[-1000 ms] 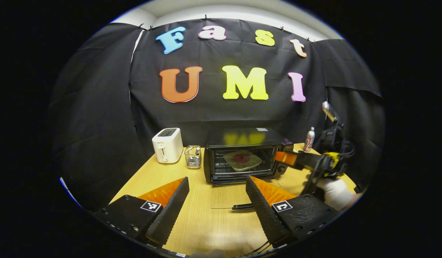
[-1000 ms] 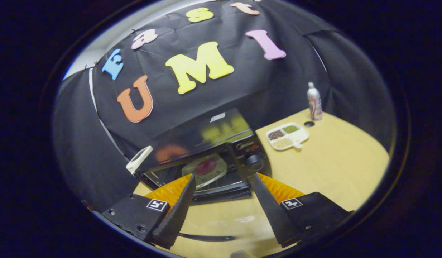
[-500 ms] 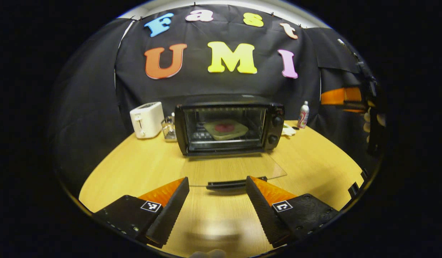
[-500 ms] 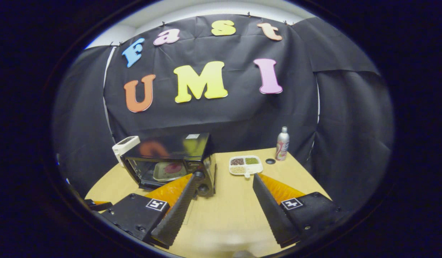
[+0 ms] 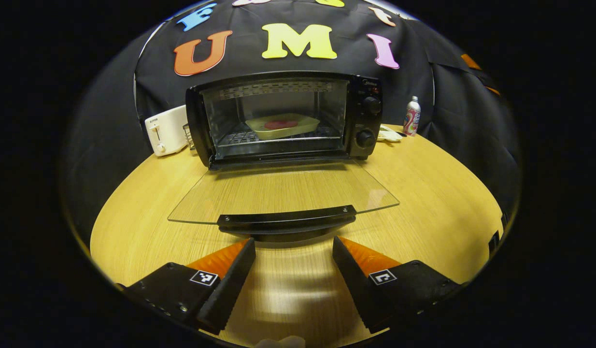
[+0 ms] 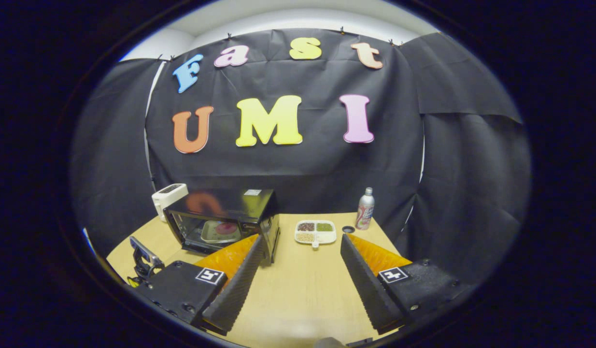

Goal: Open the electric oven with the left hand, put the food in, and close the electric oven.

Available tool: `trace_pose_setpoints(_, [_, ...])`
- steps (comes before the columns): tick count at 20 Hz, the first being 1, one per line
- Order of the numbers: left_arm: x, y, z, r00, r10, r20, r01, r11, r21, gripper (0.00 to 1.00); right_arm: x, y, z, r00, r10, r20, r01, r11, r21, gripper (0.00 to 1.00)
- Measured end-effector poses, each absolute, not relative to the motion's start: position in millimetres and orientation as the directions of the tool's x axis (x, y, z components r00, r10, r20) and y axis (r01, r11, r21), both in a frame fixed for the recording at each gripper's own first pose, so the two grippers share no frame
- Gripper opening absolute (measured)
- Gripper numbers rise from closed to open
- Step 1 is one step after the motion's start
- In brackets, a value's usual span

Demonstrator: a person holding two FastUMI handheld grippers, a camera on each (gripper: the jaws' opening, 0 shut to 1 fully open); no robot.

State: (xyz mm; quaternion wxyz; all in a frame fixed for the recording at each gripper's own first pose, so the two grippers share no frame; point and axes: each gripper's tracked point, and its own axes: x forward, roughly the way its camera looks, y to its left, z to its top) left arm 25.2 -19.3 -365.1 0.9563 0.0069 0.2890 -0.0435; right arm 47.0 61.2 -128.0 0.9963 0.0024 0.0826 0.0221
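Oven: at 12 o'clock in the left gripper view, standing on the bench, its glass door dropped flat toward the camera.
Door handle: a dark bar along the door's near edge — just beyond the left tongs.
Food: a pale dish with a red patch, resting on the rack inside the oven.
Left tongs: spread wide, pinching nothing, low over the bench.
Right tongs: spread too, empty — the oven at 10 o'clock.
Beyond the right tongs: a divided tray and a can at 12 to 1 o'clock.
Toaster: left of the oven.
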Motion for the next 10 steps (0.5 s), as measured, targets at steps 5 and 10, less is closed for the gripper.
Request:
trace_pose_setpoints(5, [36,-14,-354,0.837,-0.058,-0.544,0.064,0.998,-0.009,0.98,50,56,-128,0.982,0.049,-0.185,-0.039,0.998,0.055,0.96])
trace_pose_setpoints(10, [44,-13,-320,0.870,-0.064,-0.489,0.070,0.998,-0.007,0.99,53,62,-122,0.981,0.059,-0.183,-0.051,0.998,0.049,0.97])
